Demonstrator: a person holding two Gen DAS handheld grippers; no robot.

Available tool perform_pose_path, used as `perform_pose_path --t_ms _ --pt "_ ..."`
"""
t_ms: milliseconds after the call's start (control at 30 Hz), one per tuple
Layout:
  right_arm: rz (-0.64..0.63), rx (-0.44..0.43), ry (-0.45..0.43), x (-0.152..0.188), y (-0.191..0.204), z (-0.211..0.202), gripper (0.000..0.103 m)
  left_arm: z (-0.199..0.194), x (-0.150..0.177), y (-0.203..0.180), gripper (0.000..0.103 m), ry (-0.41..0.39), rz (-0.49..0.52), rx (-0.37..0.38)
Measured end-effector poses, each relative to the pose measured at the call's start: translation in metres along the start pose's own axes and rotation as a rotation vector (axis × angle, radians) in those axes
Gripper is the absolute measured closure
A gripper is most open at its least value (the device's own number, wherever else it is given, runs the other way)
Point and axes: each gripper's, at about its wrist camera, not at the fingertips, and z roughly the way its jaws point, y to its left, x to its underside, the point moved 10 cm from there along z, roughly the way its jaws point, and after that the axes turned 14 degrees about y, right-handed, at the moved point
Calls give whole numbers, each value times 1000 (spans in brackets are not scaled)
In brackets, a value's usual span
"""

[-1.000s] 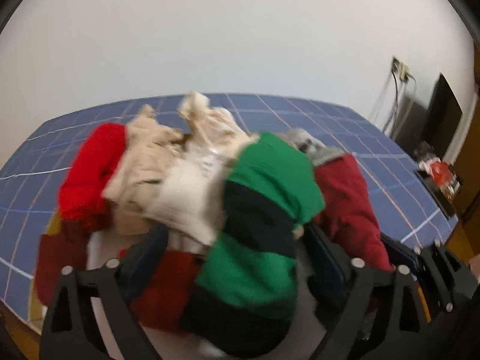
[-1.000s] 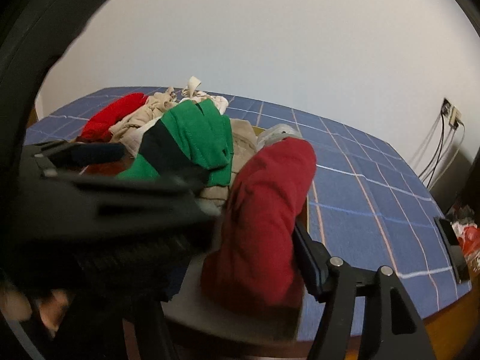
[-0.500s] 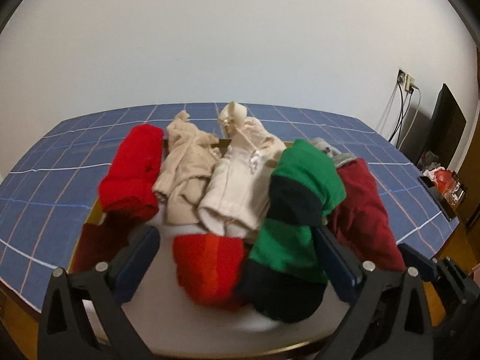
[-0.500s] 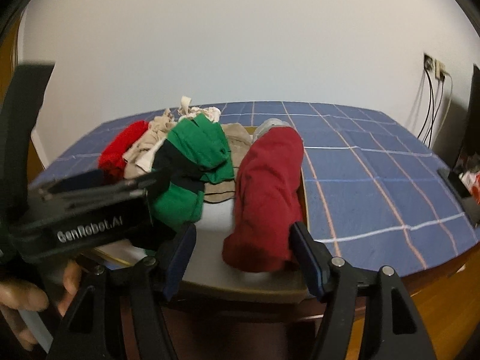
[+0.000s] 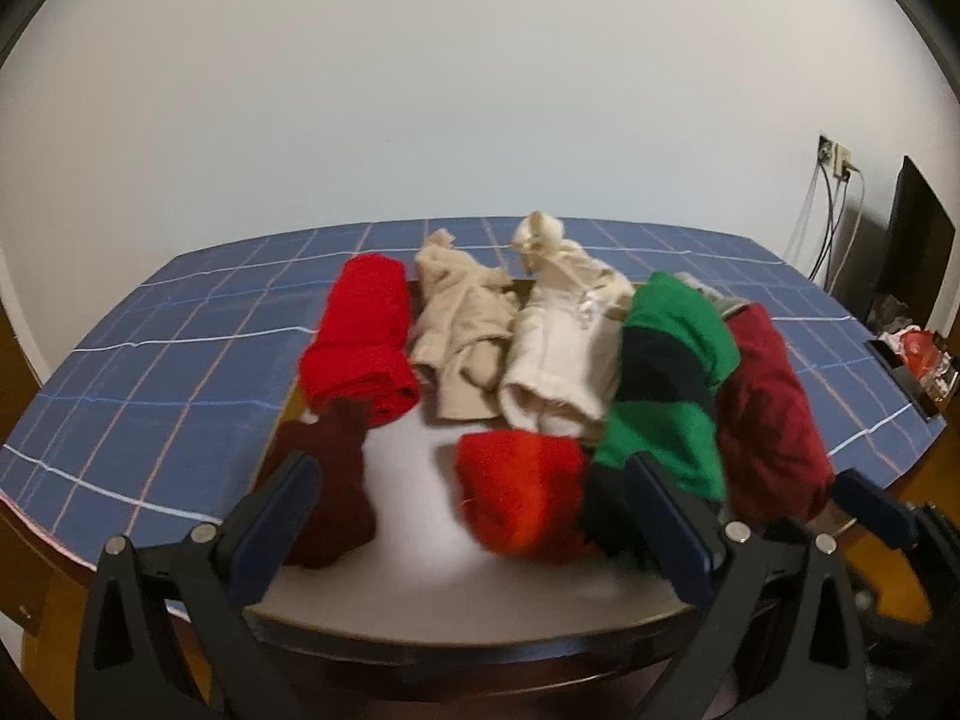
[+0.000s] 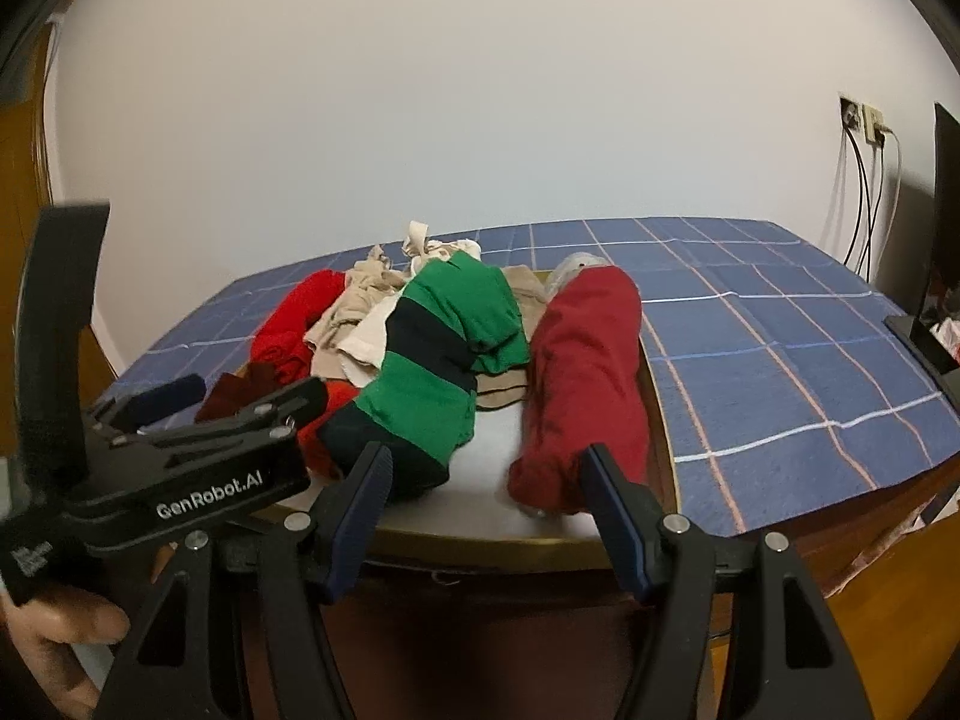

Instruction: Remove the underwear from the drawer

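- The left gripper had just opened wide and backed off the rolled green-and-navy striped underwear, empty.
- The right gripper stood open, drawn back from the dark red roll.

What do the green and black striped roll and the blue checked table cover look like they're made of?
Green and black striped roll: soft matte knit fabric, probably cotton jersey; it folds and creases limply. Blue checked table cover: thin woven cloth, apparently; it lies flat and drapes over the edge.
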Motion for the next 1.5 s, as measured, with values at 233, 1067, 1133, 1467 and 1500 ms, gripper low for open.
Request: perform_pose_path --t_ms 233,1067,1133,1467,1500 --pt "21 -47 -31 4 10 -8 35 -7 11 9 1 -6 -11 -10" --pt "-11 -38 -217 5 34 -51 25 -54 33 14 1 -87 -11 -72" --pt "-9 -37 -223 8 34 -55 25 -57 36 15 1 -85 -22 -57" --pt "33 -64 -223 24 31 -67 24 -78 52 19 0 -109 -35 -68" --pt "35 -64 -223 27 31 -69 24 -81 54 19 0 -112 -34 -71"
